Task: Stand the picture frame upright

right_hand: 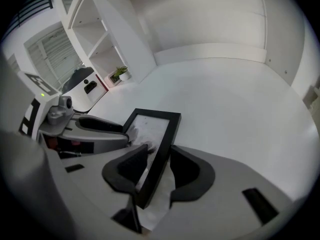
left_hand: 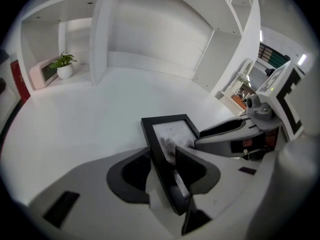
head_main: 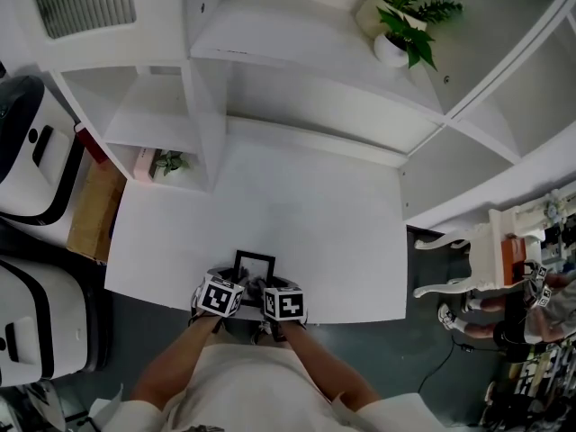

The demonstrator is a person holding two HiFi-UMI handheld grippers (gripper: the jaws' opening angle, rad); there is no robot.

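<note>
Between the jaws of the left gripper (left_hand: 162, 159) runs the left side bar of the black picture frame (left_hand: 172, 130), clamped by both pads. The right gripper (right_hand: 159, 160) clamps the opposite bar. The frame reaches ahead of both grippers, over the front edge of the white desk (head_main: 270, 196).

Beyond the picture frame (head_main: 255, 265) the white table (head_main: 306, 214) lies bare as far as the back panel (head_main: 315, 106), giving broad room ahead of the frame and out to both sides. The frame's own flanks are taken: the left gripper (head_main: 239, 283) and right gripper (head_main: 268, 286) each clamp one side bar, standing close together. Far ahead-left of the frame an upright divider (head_main: 202, 115) walls off a cubby holding a small potted plant (head_main: 169, 162). Ahead-right of the frame a side panel (head_main: 402, 187) bounds the table. A shelf (head_main: 306, 57) overhangs the back of the table, well beyond the frame, capping height there.
</note>
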